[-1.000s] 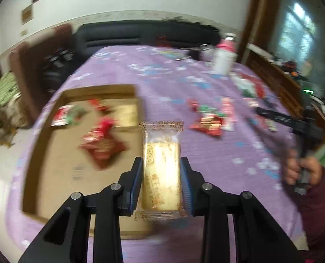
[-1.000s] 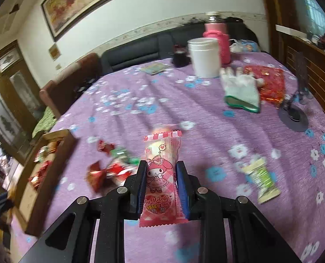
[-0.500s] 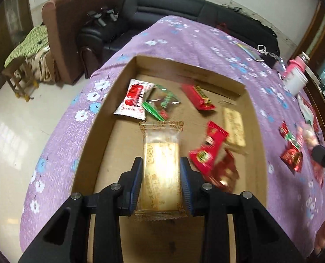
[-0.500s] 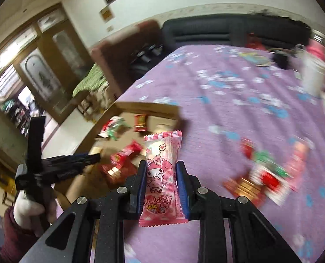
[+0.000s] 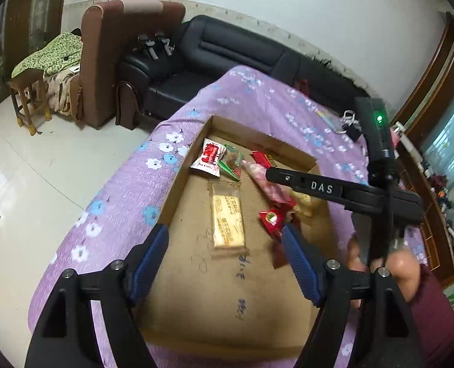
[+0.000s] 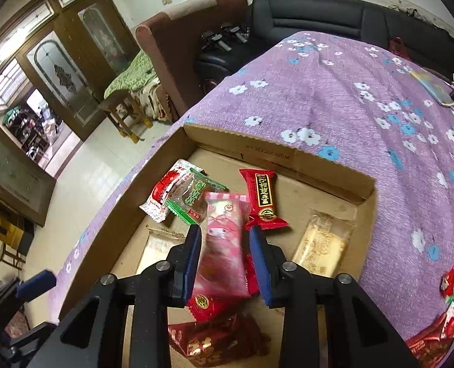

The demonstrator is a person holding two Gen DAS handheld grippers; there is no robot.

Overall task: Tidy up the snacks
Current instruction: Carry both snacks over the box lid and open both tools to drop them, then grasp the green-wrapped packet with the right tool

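Purple flowered cloth covers your worktop (image 6: 334, 98), with a dark sofa (image 5: 227, 55) and brown armchair (image 5: 104, 61) behind it.

Your left tongs (image 5: 225, 242) are spread wide and empty. Half a second ago they pinched the biscuit pack (image 5: 227, 220); now it lies flat on the floor of the box (image 5: 177, 190), between and just beyond the blue pads (image 5: 148, 259). That drop is done.

Your right tongs (image 6: 225, 250) have also parted. A second ago they clamped the pink pack (image 6: 223, 239); now a gap shows at each side of it and its lower half is blurred, so it looks to be falling or settling onto the red packs (image 6: 214, 303) beneath. I judge this release nearly finished too.

Both items are in the box, so you can go back for the loose snacks (image 6: 450, 291) at the cloth's right edge.

Everything here is crinkly film: the biscuit pack is clear with a pale slab inside, the pink one glossy with a cartoon face, and the red bar (image 6: 262, 197) has crimped, sawtooth ends. A white pack (image 6: 162, 193) and a green pack (image 6: 196, 199) overlap in the far corner. Box walls are low, raw corrugated board, and pen marks show on the floor.
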